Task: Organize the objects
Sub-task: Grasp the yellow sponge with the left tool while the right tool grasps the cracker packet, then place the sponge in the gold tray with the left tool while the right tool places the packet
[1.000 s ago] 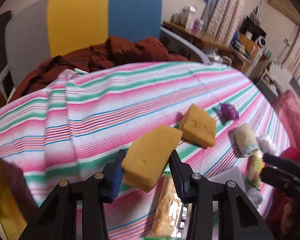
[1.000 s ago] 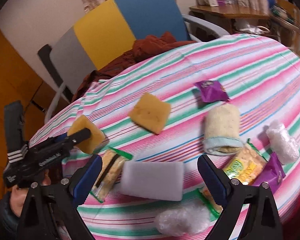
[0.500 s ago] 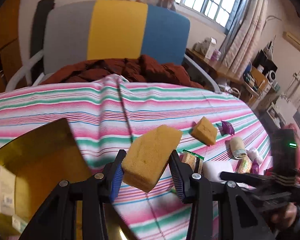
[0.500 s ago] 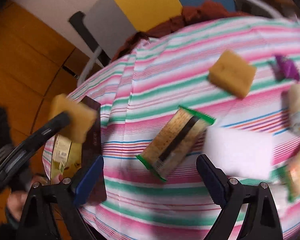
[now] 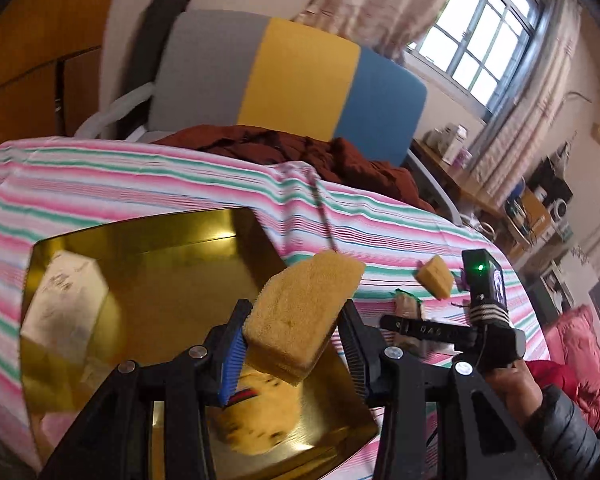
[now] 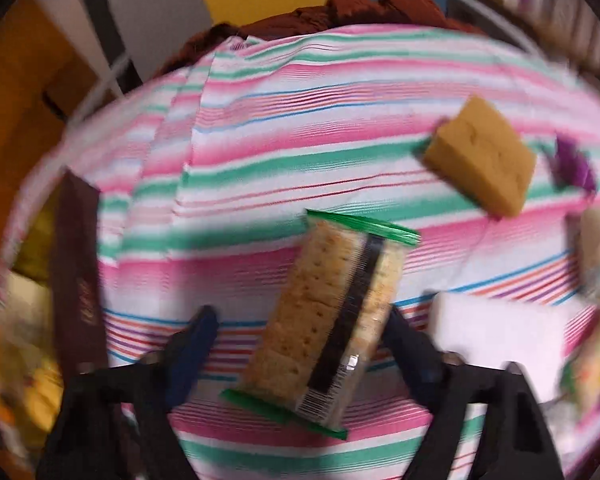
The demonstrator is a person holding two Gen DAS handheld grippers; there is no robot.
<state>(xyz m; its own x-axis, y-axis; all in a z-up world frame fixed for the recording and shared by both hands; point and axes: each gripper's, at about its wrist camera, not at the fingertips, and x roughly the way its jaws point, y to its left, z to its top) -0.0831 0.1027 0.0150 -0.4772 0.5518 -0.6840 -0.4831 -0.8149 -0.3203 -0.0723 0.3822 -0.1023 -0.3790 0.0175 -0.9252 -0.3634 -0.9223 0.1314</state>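
sponge (image 5: pixel 300 316) now above gold tin (image 5: pixel 148 276).

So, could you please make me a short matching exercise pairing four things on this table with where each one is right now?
Things:
1. sponge in the left gripper
2. second sponge
3. cracker packet
4. white block

Places:
a. between the open right gripper fingers
b. lying right of the packet
c. held over the gold tin
d. on the striped cloth beside a purple wrapper

Pairs: 1-c, 2-d, 3-a, 4-b
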